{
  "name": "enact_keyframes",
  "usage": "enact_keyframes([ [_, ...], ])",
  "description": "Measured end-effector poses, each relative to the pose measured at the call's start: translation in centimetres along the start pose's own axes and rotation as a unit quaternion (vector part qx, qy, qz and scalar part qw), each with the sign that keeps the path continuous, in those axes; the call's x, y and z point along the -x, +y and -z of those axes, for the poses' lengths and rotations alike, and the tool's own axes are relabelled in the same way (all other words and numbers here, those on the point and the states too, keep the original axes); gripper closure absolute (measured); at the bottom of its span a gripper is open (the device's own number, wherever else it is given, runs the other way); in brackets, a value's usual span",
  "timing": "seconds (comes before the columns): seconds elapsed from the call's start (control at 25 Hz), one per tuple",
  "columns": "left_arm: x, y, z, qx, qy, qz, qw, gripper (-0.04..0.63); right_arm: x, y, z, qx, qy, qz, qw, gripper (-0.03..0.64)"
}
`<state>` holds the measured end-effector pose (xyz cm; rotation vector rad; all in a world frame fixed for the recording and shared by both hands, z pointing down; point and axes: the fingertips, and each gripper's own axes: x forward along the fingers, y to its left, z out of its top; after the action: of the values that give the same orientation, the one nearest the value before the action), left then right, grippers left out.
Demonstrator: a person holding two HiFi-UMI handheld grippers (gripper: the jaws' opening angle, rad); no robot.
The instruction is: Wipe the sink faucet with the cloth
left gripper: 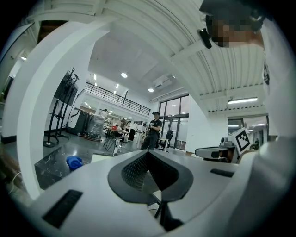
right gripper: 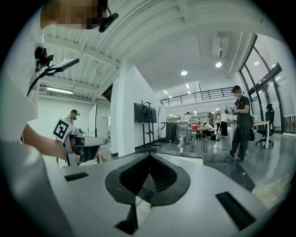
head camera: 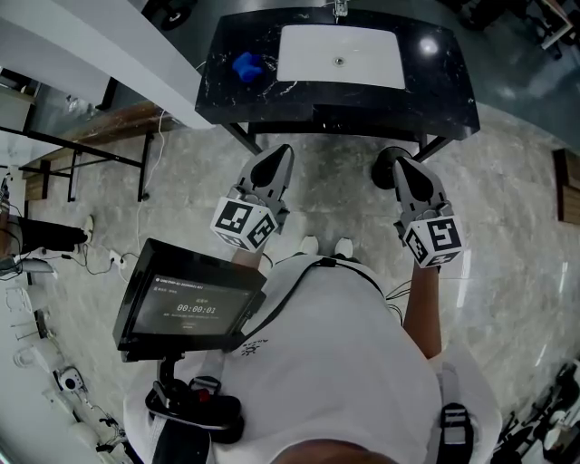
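A blue cloth (head camera: 246, 65) lies crumpled on the left part of a black marble counter (head camera: 453, 91), beside a white sink basin (head camera: 308, 54). The faucet (head camera: 341, 9) stands at the sink's far edge, mostly cut off by the picture. My left gripper (head camera: 279, 154) and right gripper (head camera: 391, 168) hang side by side over the floor, short of the counter's front edge. Both are shut with nothing between their jaws. In the left gripper view the left gripper (left gripper: 148, 152) points level, with the cloth (left gripper: 73, 162) far off at the left. The right gripper (right gripper: 149, 156) faces the open hall.
A dark screen (head camera: 190, 304) is mounted in front of the person's chest. A wooden bench with black legs (head camera: 91, 136) and cables stand on the floor at the left. People (left gripper: 155, 129) (right gripper: 240, 122) stand farther off in the hall.
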<state>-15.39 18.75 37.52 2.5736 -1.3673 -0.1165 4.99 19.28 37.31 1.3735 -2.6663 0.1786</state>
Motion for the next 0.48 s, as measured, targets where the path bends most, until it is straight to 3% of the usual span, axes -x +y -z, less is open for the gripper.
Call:
enact_keyframes([
  [0.48, -0.4, -1.5, 0.5, -0.001, 0.007, 0.0, 1.0, 0.607, 1.2, -0.8, 0.7, -0.007, 0.006, -0.006, 1.0, 0.614],
])
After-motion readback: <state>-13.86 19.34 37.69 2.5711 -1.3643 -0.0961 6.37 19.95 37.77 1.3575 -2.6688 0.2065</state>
